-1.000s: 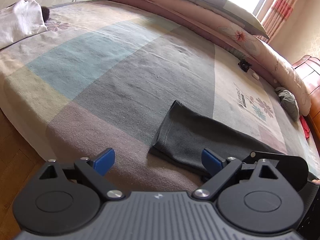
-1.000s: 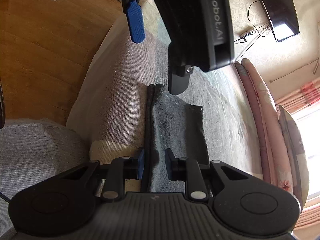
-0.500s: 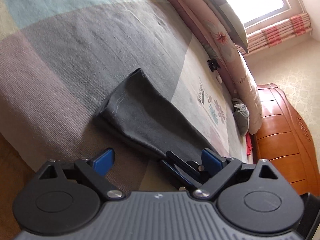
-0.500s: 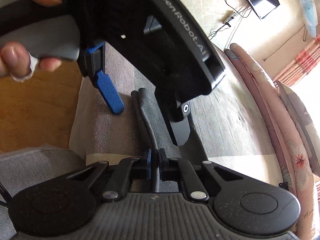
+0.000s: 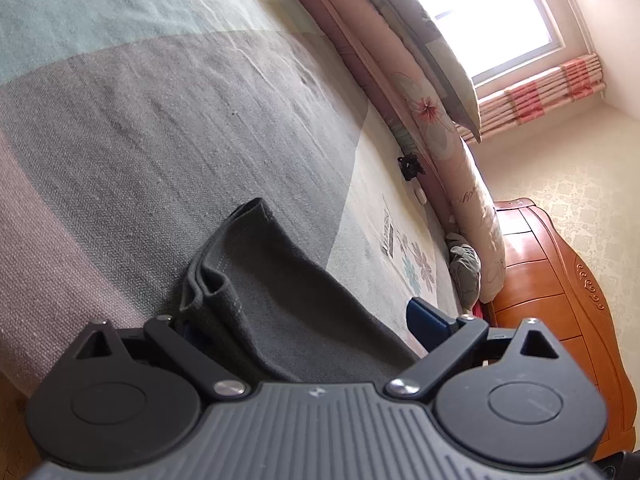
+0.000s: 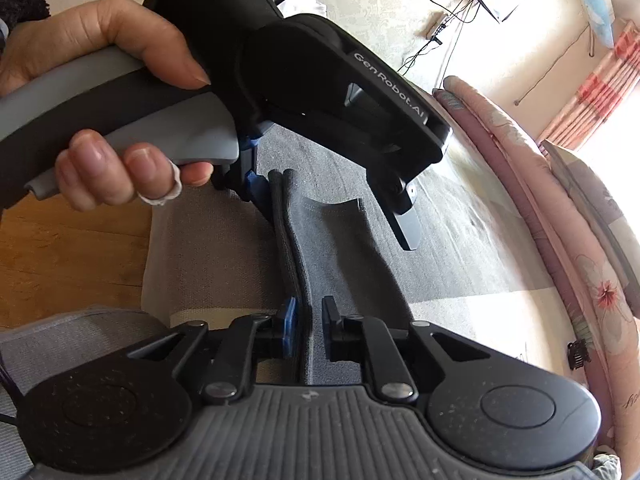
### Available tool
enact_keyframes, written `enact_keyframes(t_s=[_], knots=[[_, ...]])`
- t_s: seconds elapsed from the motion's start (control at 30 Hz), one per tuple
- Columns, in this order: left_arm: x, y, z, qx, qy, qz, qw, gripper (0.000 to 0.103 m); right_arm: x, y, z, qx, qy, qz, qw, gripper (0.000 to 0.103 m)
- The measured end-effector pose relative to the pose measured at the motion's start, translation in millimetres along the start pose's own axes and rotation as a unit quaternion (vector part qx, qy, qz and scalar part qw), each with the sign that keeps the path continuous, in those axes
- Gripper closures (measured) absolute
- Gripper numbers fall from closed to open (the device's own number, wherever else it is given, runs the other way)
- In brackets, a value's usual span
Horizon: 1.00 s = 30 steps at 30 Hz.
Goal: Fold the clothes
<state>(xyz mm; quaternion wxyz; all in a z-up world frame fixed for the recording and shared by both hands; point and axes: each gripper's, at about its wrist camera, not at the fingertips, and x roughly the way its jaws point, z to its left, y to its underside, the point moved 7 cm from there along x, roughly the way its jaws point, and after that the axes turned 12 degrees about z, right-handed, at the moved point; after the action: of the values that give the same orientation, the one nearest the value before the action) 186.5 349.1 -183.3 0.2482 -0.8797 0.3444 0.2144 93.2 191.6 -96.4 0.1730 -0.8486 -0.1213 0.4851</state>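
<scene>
The dark grey folded garment (image 5: 280, 300) lies near the edge of the bed (image 5: 160, 120), running from about 9 o'clock toward 4 o'clock in the left wrist view, with its hemmed end at 12 o'clock of the left gripper (image 5: 304, 320). That gripper's jaws stand wide apart, straddling the stacked near edge of the cloth, one blue pad tucked just beside the fold at 9 o'clock and the other well clear at 3 o'clock; nothing is pinched. In the right wrist view the right gripper (image 6: 308, 328) has the garment's thick folded edge between its jaws, which have just been opening; a gap shows at the 3 o'clock jaw, so the grip looks loose or released. A hand (image 6: 104, 112) holds the left gripper's handle at 11 o'clock there. The risk, as I judge it: if the left jaws close now they may catch only the top layers, and with the right side slack the stack could slide apart or drag toward the wooden floor (image 6: 60, 248) when lifted.
</scene>
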Motion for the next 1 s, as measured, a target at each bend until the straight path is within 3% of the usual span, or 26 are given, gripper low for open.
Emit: enact_keyframes(t_s=[0.1,0.23,0.33,0.5,0.57,0.7,0.83,0.9,0.93,1.0], knots=[[0,3,-3,0.014,-0.006,-0.013,0.9998,0.008,-11,10,-4,0.026,-0.029,-0.002,0.999,0.057],[-2,9,-4,0.048,-0.018,-0.036,0.998,0.013,-24,36,-22,0.099,-0.057,0.008,0.993,0.047],[4,0,-6,0.064,-0.028,-0.046,0.9965,0.013,-30,59,-40,0.18,-0.091,0.005,0.979,0.034],[12,-4,-17,0.086,-0.071,-0.053,0.9924,0.016,-39,87,-60,0.273,-0.111,-0.002,0.956,0.032],[11,3,-20,0.099,-0.091,-0.063,0.9889,0.024,-38,91,-71,0.296,-0.109,-0.008,0.949,0.029],[-1,15,-12,0.096,-0.077,-0.082,0.989,0.032,-27,80,-85,0.339,-0.12,-0.012,0.933,0.025],[-5,10,-2,0.087,-0.068,-0.084,0.9903,0.054,-18,84,-83,0.36,-0.125,-0.002,0.925,0.025],[-5,7,4,0.079,-0.09,-0.082,0.9894,0.075,-12,87,-83,0.371,-0.132,0.001,0.919,0.025],[-5,6,7,0.076,-0.105,-0.081,0.9882,0.091,-10,91,-85,0.377,-0.136,0.002,0.916,0.025],[-6,5,10,0.073,-0.114,-0.079,0.9877,0.096,-3,88,-92,0.393,-0.146,0.0,0.908,0.023]])
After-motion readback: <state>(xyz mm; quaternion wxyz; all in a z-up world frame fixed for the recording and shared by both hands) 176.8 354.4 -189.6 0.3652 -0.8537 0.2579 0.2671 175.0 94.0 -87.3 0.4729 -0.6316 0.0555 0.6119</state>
